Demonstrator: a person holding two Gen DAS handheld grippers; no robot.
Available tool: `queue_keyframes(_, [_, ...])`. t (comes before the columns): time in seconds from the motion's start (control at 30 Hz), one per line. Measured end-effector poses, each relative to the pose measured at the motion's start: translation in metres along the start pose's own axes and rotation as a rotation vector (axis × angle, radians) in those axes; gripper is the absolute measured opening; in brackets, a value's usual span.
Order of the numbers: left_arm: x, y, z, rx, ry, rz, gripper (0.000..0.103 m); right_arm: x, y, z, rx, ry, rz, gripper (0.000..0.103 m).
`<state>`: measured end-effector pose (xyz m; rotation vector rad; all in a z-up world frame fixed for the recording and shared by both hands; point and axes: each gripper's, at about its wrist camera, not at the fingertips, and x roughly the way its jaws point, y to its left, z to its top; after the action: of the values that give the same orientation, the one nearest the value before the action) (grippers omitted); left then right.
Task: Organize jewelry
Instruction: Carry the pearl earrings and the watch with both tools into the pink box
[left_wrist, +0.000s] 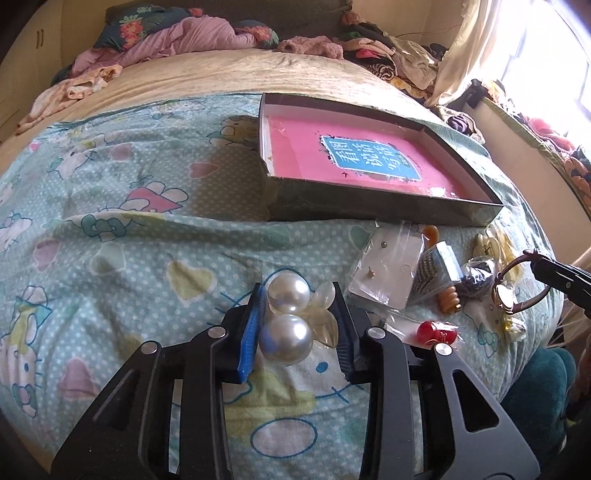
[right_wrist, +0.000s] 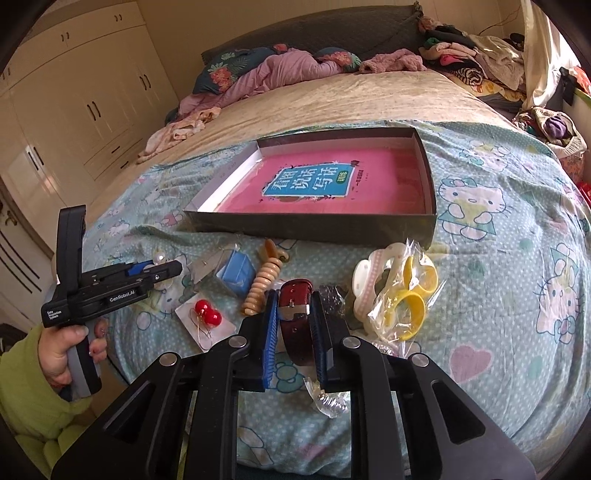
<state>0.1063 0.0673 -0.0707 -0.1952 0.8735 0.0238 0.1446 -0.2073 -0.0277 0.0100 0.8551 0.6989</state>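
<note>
The bed (right_wrist: 498, 258), spread with a cartoon-print quilt, carries a shallow dark box (right_wrist: 314, 225) lying open with a pink book (right_wrist: 314, 184) flat in its bottom; the box looks like the place where the jewelry is meant to go, and nothing of it is in there yet. The step in hand seems to be the pick-up: both pieces are gripped, and the next move calls for carrying each over the near wall of the box and letting go inside. Loose items lie on the quilt just before that wall, among them yellow bangles in a clear bag (right_wrist: 402, 306) and red bead earrings on a card (right_wrist: 207, 314). The right hand-held gripper (right_wrist: 294, 325) is clamped on the dark red strap of a watch (right_wrist: 295, 321). The left hand-held gripper (left_wrist: 297, 314) is closed on a pearl hair clip (left_wrist: 286, 314), its two pearls between the pads.
</note>
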Motion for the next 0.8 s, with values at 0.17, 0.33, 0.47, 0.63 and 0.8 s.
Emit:
queue_keyframes(0.17, [-0.013, -0.003, 0.012, 0.006, -0.029, -0.012, 0.026, -0.011, -0.004, 0.014, -0.001, -0.049, 0.013, 0.016])
queue_keyframes(0.33, [-0.014, -0.008, 0.031, 0.009, -0.050, -0.015, 0.026, -0.017, -0.009, 0.035, -0.004, -0.098, 0.011, 0.016])
queue_keyframes(0.47, [-0.011, -0.012, 0.046, 0.010, -0.067, -0.016, 0.026, -0.018, -0.014, 0.051, -0.012, -0.123, 0.000, 0.016])
queue_keyframes(0.63, [-0.003, -0.019, 0.062, 0.018, -0.075, -0.019, 0.026, -0.015, -0.021, 0.067, -0.007, -0.146, -0.007, 0.016])
queue_keyframes(0.8, [0.009, -0.027, 0.077, 0.021, -0.082, -0.025, 0.026, -0.007, -0.028, 0.079, 0.000, -0.154, -0.008, 0.016])
